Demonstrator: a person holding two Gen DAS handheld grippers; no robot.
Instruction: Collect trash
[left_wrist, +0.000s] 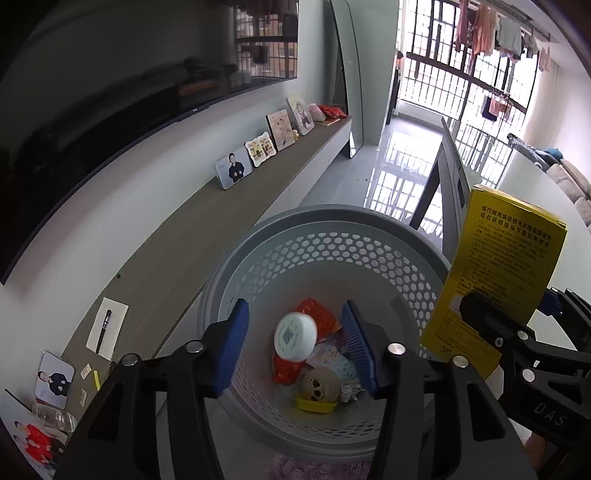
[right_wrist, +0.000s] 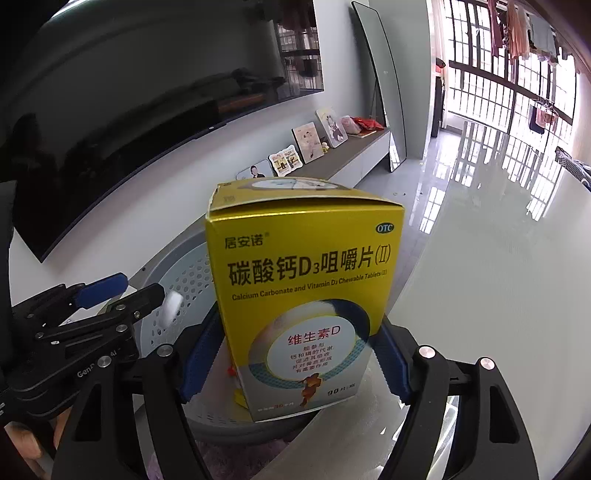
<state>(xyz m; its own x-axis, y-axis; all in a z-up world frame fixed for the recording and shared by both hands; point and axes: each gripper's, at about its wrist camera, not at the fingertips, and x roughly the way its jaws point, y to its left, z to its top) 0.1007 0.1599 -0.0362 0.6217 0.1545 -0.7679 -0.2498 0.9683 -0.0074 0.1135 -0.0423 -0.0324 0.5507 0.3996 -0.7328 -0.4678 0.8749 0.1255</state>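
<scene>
Baskets of this kind suit the job: the grey perforated bin (left_wrist: 325, 258) stands on the floor between the long TV shelf (left_wrist: 207, 236) and the white table (right_wrist: 498, 277), mouth up, so anything let go above it lands inside. Wrappers, a small skull-like toy and a yellow lid already lie on its bottom.

Next in size is the yellow tablet box (right_wrist: 303, 295). The right gripper (right_wrist: 295, 365) clamps it upright by its lower half, blue pads pressed on both narrow sides, and holds it by the bin's right rim, partly over the table's edge. Judging from that, it is being brought over the opening for its own drop, not yet let go.

The left gripper (left_wrist: 295, 347) points steeply down into the bin's middle, jaws parted about halfway. Its pads touch nothing.

Smallest is the round white cap (left_wrist: 295, 334), blurred and loose between those pads with clear gaps on either side; it looks to be falling toward the trash below, which would explain why the jaws stand apart right over the centre, where a drop cannot miss the rim.
</scene>
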